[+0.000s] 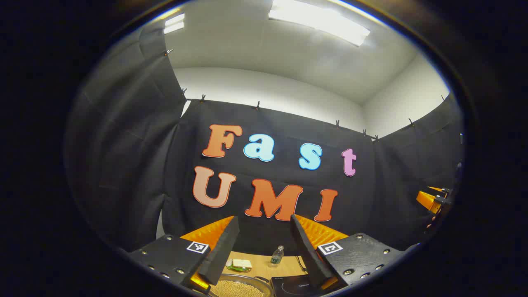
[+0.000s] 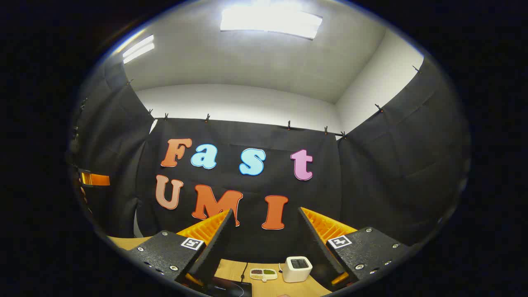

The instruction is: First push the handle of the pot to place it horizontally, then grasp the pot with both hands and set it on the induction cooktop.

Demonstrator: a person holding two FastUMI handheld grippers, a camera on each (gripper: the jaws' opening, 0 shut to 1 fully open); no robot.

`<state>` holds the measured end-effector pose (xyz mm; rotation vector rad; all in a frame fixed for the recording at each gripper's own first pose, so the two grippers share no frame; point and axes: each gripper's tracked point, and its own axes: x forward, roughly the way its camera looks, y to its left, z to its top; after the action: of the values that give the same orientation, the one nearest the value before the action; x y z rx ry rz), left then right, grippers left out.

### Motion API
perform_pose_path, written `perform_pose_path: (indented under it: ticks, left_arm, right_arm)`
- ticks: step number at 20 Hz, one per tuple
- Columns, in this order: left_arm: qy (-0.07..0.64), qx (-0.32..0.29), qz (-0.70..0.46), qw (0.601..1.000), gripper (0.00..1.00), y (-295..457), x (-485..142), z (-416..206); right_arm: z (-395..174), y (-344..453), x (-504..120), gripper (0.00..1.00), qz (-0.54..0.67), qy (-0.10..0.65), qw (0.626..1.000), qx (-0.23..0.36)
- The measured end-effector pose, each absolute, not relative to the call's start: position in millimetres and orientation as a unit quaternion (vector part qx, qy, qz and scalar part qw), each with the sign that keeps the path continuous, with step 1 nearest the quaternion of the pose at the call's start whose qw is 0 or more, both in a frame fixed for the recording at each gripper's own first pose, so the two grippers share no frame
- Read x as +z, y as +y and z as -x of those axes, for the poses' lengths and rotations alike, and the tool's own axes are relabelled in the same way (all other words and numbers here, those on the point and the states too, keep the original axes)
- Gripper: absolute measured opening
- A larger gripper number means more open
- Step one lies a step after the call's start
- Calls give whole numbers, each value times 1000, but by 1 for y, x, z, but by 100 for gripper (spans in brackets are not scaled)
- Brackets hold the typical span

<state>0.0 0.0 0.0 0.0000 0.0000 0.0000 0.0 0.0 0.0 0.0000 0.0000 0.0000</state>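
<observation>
- The tabletop [image 1: 284,268] runs low and far before me; I hold both grippers raised and level, so I judge nothing is begun;
- The pot [image 1: 241,286], filled with pale grains, sits near on the left; its handle I cannot make out;
- The induction cooktop [image 1: 295,284] lies just right of the pot, well placed for a short carry;
- My left gripper [image 1: 264,243] is released, jaws wide, holding nothing;
- My right gripper [image 2: 266,239] is likewise spread and empty;
- A water bottle [image 1: 277,255] stands far behind.
</observation>
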Motion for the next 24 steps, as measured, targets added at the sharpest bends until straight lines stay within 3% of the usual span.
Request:
perform_pose_path:
  ticks: [12, 24]
  left_arm:
    - [0, 2, -28, 1000, 80, -4, 12, -5]
    - [4, 15, -31, 999, 81, 11, -4, -10]
  right_arm:
    - [-26, 25, 8, 94, -22, 6, 1000, 21]
    - [-13, 31, 8, 94, -5, -22, 999, 34]
